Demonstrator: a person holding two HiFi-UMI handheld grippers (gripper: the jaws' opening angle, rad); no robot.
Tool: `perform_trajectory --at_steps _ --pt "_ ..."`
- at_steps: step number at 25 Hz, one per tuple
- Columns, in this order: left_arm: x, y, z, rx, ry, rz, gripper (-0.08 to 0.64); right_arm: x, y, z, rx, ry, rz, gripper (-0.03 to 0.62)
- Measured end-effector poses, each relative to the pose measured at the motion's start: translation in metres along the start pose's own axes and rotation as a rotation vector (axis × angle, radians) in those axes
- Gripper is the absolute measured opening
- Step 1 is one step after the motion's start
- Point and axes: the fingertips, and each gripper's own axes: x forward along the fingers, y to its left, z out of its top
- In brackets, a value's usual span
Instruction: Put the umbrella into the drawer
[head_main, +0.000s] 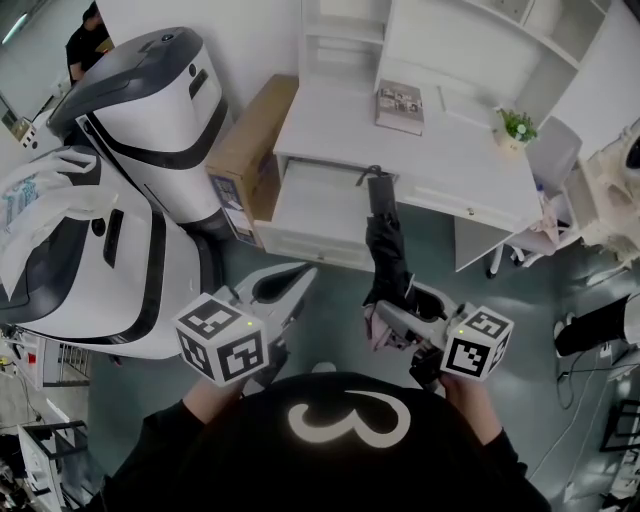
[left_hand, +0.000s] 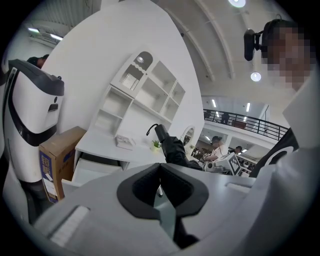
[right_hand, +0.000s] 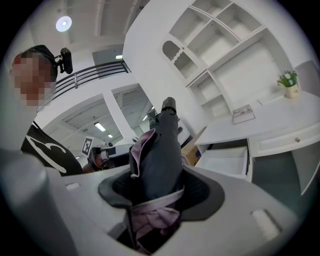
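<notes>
Seen from above, the right tool (head_main: 398, 322) clamps the lower end of a folded black umbrella (head_main: 385, 240), handle aimed at the open drawer (head_main: 320, 205) ahead, ready to slide in; the left tool (head_main: 285, 295) hangs alongside, shut and empty.

Bright, even indoor light thru-out. Round ceiling lamps (left_hand: 255, 76) glow w/ slight bloom in left gripper view, and one more is far top left in right gripper view. White desk (head_main: 440, 150) nearly washed out. Shadows are soft, w/ a dark strip under the desk edge over the drawer (left_hand: 97, 175). Both gripper views are fisheye: black corners, bowed walls, near foreground soft. Head view sharp, edges bent a bit.
</notes>
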Motion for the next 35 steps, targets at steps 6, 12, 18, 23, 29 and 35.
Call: perform_trajectory --at_steps 6,12,18,23,29,35 --pt "0.008 0.009 0.008 0.008 0.002 -0.007 0.009 0.007 -0.006 0.013 -0.019 0.017 -0.011 0.239" --pt "0.021 0.025 0.013 0.002 0.005 0.009 0.009 0.020 -0.021 0.026 -0.034 0.037 -0.007 0.240" --pt "0.040 0.050 0.016 -0.020 0.022 0.050 0.009 0.048 -0.049 0.043 -0.034 0.063 0.013 0.239" --pt "0.062 0.085 0.023 -0.045 0.036 0.093 0.009 0.078 -0.081 0.054 -0.053 0.116 0.021 0.239" --pt "0.092 0.125 0.032 -0.082 0.048 0.123 0.009 0.117 -0.125 0.065 -0.066 0.200 0.031 0.239" --pt "0.119 0.164 0.038 -0.122 0.058 0.157 0.009 0.157 -0.166 0.071 -0.055 0.282 0.044 0.239"
